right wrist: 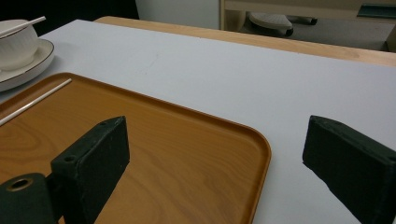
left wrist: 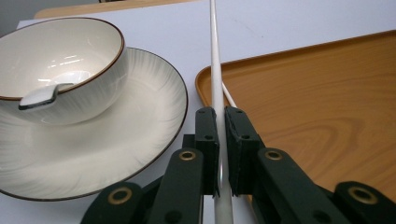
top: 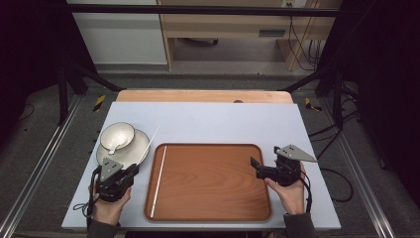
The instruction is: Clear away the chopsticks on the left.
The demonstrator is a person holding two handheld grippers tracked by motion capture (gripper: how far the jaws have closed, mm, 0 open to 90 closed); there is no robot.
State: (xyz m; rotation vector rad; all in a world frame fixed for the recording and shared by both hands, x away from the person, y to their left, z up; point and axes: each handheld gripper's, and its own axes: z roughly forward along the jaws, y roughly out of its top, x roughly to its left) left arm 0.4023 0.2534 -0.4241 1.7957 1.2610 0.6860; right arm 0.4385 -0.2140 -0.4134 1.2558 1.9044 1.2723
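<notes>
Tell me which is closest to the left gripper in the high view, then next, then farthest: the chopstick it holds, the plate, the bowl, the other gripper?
1. Chopstick, clamped in the left gripper, slanting up and right.
2. Plate, just beyond the jaws.
3. Bowl, on the plate's far left part.
4. Right gripper, across the tray.

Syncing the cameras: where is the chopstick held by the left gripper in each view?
High view: held chopstick slants up-right from the left gripper, beside the plate.
Left gripper view: centre, clamped, running to the top edge.
Right gripper view: top-left, above the bowl.
Shared landmark: wooden tray.
</notes>
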